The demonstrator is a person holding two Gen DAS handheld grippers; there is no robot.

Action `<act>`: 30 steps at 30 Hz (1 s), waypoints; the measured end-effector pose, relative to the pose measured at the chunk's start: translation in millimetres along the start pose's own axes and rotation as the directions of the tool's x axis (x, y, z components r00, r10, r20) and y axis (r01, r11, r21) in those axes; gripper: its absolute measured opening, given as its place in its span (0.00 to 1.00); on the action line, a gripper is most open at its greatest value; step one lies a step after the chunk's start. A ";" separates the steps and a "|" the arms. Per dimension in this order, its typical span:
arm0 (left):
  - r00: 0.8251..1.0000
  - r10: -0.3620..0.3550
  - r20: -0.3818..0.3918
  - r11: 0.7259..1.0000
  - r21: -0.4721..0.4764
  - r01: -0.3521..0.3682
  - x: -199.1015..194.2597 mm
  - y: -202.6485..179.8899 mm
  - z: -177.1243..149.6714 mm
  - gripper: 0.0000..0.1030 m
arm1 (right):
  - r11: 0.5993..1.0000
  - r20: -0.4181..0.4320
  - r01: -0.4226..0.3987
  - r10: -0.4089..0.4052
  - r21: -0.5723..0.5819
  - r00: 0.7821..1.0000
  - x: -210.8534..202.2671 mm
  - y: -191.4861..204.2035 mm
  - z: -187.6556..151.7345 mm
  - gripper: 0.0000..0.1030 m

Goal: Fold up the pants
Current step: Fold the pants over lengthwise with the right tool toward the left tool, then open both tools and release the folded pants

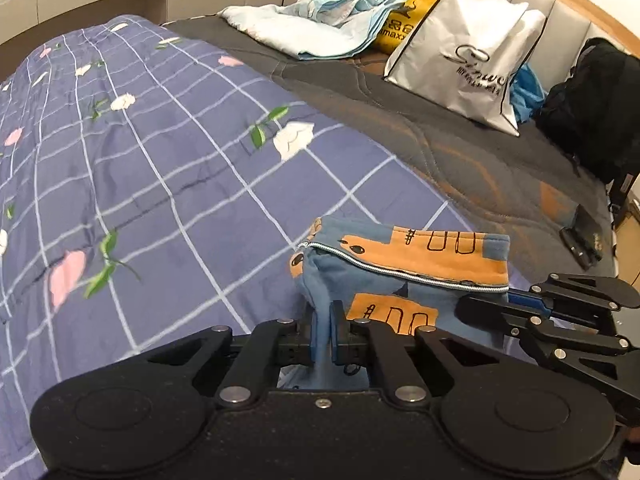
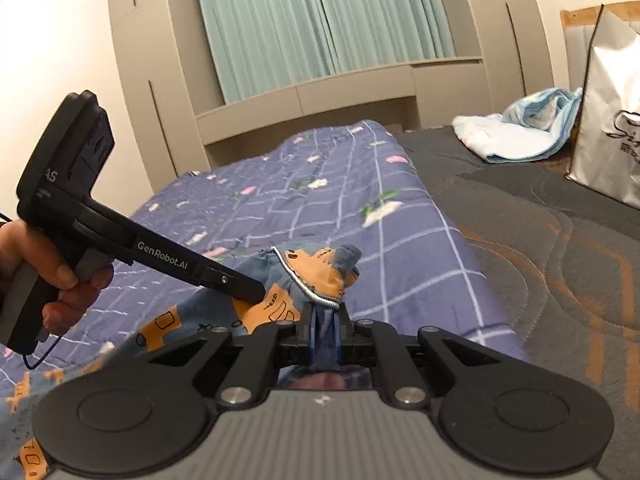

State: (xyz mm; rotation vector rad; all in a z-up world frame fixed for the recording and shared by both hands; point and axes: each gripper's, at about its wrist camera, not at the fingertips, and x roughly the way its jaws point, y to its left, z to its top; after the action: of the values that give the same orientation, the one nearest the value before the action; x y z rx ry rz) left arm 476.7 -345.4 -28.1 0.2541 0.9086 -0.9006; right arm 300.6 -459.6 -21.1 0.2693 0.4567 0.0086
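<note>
Both pinching patterned pants [image 1: 400, 268] waistband, left gripper [image 1: 320, 332] beside right gripper [image 2: 324, 332], lifting edge for fold.

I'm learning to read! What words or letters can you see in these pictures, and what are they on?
"GenRobot.AI": on the arm of the left gripper, in the right wrist view.
"AS": on that gripper's upper body; the rest is cut off.
"max": partly hidden, on the yellow bag, under characters too blurred to read.
White bag: a cursive logo and small characters, too blurred to read.
Pants: drawings only, no words.
</note>
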 end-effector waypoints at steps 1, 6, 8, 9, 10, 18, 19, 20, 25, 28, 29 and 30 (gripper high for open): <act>1.000 0.005 -0.008 1.000 -0.012 -0.005 5.1 0.0 -2.2 0.13 | 1.000 -0.015 0.005 -0.005 0.007 1.000 -0.5 -2.6 -1.7 0.09; 1.000 0.015 0.009 0.996 -0.092 -0.014 9.6 4.4 -8.2 0.47 | 0.999 -0.107 0.026 -0.023 0.028 0.994 6.6 -10.9 -12.0 0.10; 0.999 0.043 0.032 0.995 -0.094 -0.040 0.5 2.6 -7.7 0.68 | 0.999 -0.123 0.038 -0.034 0.034 0.992 7.1 -12.2 -13.1 0.19; 0.997 0.064 0.046 0.994 -0.088 -0.059 -6.3 1.2 -6.5 0.70 | 0.998 -0.123 0.047 -0.043 0.033 0.991 5.5 -13.7 -14.0 0.23; 0.995 0.083 0.063 0.994 -0.078 -0.078 -15.1 0.3 -5.3 0.72 | 0.998 -0.123 0.058 -0.054 0.030 0.991 3.9 -14.6 -14.2 0.28; 0.940 0.282 0.193 0.960 -0.054 -0.276 -105.0 2.9 -3.0 0.98 | 0.995 -0.102 0.102 -0.102 -0.004 0.990 -21.1 -1.4 -16.6 0.86; 0.932 0.303 0.200 0.953 -0.051 -0.299 -118.5 4.6 -5.0 0.98 | 0.995 -0.097 0.095 -0.095 -0.007 0.991 -23.6 2.7 -15.2 0.90; 0.925 0.320 0.203 0.947 -0.050 -0.317 -131.2 6.3 -6.8 0.99 | 0.997 -0.092 0.081 -0.082 -0.013 0.992 -27.4 9.0 -15.1 0.94; 0.894 0.407 0.188 0.913 -0.071 -0.401 -195.0 17.8 -33.0 0.99 | 0.998 -0.105 0.005 -0.011 -0.058 0.994 -33.2 49.5 -16.9 1.00; 0.877 0.450 0.168 0.893 -0.091 -0.441 -228.3 29.6 -59.9 0.99 | 0.994 -0.128 -0.040 0.026 -0.102 0.991 -33.7 79.6 -23.3 1.00; 0.872 0.466 0.154 0.885 -0.098 -0.455 -238.3 34.7 -70.9 0.99 | 0.991 -0.139 -0.060 0.043 -0.120 0.989 -34.0 91.8 -27.9 1.00; 0.867 0.478 0.142 0.878 -0.106 -0.467 -246.4 39.2 -81.9 0.99 | 0.988 -0.147 -0.076 0.056 -0.134 0.987 -34.7 102.9 -32.1 1.00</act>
State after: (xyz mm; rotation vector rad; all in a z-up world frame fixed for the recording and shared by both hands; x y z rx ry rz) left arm 388.0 -137.2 105.1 0.3216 0.6773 -0.4237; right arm 260.8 -354.5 -7.1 0.1467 0.5873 0.1251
